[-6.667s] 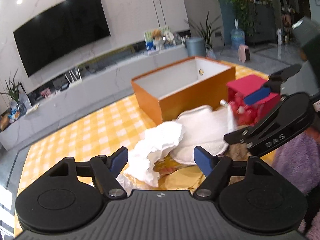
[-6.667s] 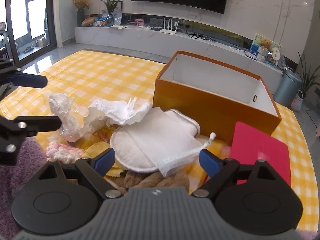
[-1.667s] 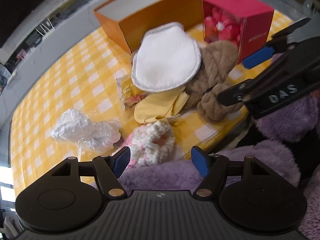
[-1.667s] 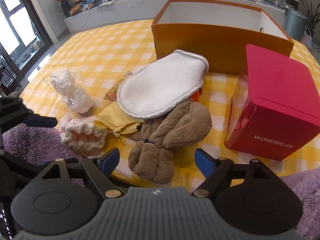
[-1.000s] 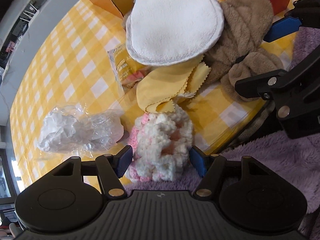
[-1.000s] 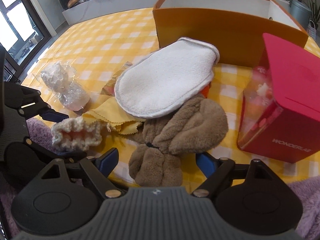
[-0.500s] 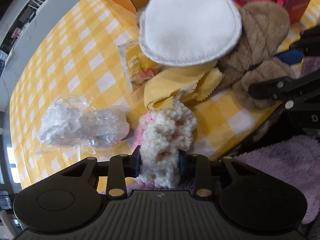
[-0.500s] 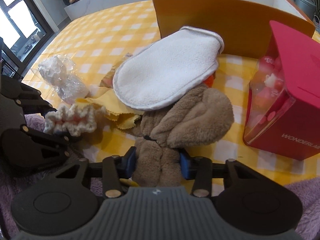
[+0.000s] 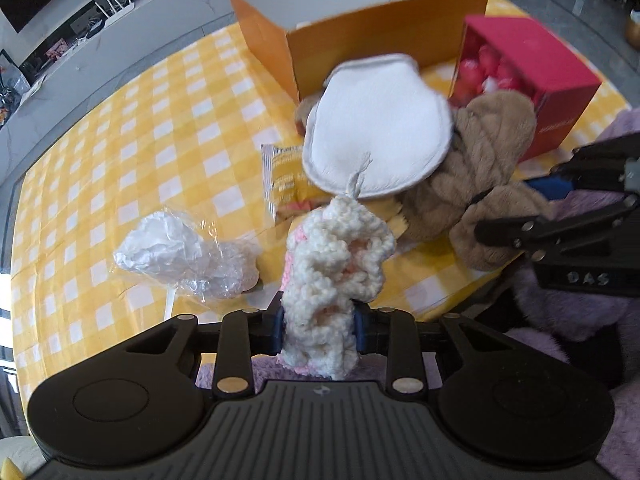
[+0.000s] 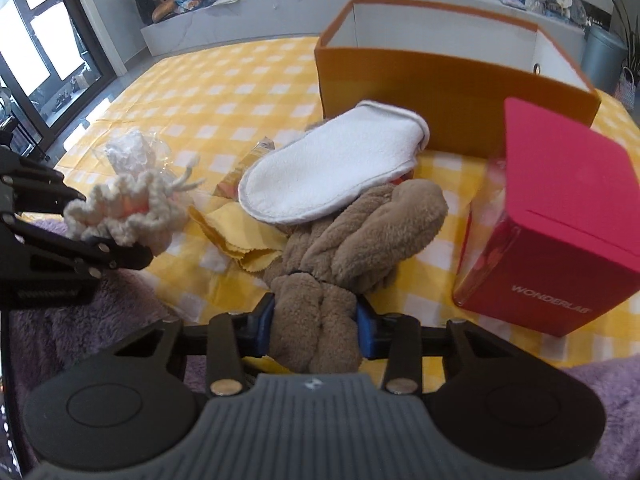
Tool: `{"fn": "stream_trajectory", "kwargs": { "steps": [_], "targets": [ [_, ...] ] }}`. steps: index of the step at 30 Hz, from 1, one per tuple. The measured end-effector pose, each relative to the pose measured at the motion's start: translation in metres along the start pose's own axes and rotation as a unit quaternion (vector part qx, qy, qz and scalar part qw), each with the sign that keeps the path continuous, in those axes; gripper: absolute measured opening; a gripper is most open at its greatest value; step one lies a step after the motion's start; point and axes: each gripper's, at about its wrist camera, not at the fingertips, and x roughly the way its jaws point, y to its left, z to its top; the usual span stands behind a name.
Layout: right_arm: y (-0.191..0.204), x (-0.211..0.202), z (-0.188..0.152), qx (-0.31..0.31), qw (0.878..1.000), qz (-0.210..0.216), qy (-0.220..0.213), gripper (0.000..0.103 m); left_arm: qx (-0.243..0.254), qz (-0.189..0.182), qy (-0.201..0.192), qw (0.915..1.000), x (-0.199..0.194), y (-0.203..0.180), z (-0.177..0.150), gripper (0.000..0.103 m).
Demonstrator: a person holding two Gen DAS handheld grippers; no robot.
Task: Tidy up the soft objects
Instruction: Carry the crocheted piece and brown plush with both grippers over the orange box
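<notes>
Yellow-checked tabletop [image 9: 120, 152] — bearing an orange box [image 9: 360, 28], red box [image 9: 556, 92], plastic-wrapped bundle [image 9: 180, 252], snack packet [image 9: 284, 176].

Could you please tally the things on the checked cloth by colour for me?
White: 2, the mitt and the bagged wad.
Yellow: 2, the cloth and the sachet.
Brown: 1, the plush.
Cream-pink: 1, the knit.
Orange: 1, the box.
Red: 1, the carton.
Total: 8.
</notes>
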Motion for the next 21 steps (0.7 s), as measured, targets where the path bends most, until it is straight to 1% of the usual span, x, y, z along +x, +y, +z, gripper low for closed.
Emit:
{"fn": "stream_trajectory", "kwargs": {
  "steps": [5, 8, 10, 12, 17, 21],
  "targets": [
    [-0.005, -0.017, -0.003, 0.004, 1.0, 0.003, -0.016, 0.04, -0.009, -0.017, -0.018, 0.9996, -0.028, -0.007, 0.003, 0.035],
    [-0.008, -0.029, -0.005, 0.007, 1.0, 0.006, -0.026, 0.04, -0.011, -0.018, -0.031, 0.9993, -0.041, -0.013, 0.003, 0.035],
    [-0.009, -0.039, -0.006, 0.008, 0.999, 0.008, -0.036, 0.04, -0.012, -0.02, -0.042, 0.9988, -0.05, -0.018, 0.004, 0.035],
    [-0.009, -0.05, -0.006, 0.005, 0.999, 0.007, -0.05, 0.04, -0.016, -0.029, -0.049, 0.9982, -0.058, -0.02, 0.006, 0.035],
    [-0.011, -0.076, -0.004, -0.011, 0.996, 0.006, -0.085, 0.04, -0.014, -0.056, -0.072, 0.9958, -0.081, -0.022, 0.018, 0.035],
    [-0.015, -0.094, 0.005, -0.025, 0.994, 0.007, -0.104, 0.04, -0.009, -0.063, -0.097, 0.9932, -0.097, -0.026, 0.033, 0.035]
  ]
}}
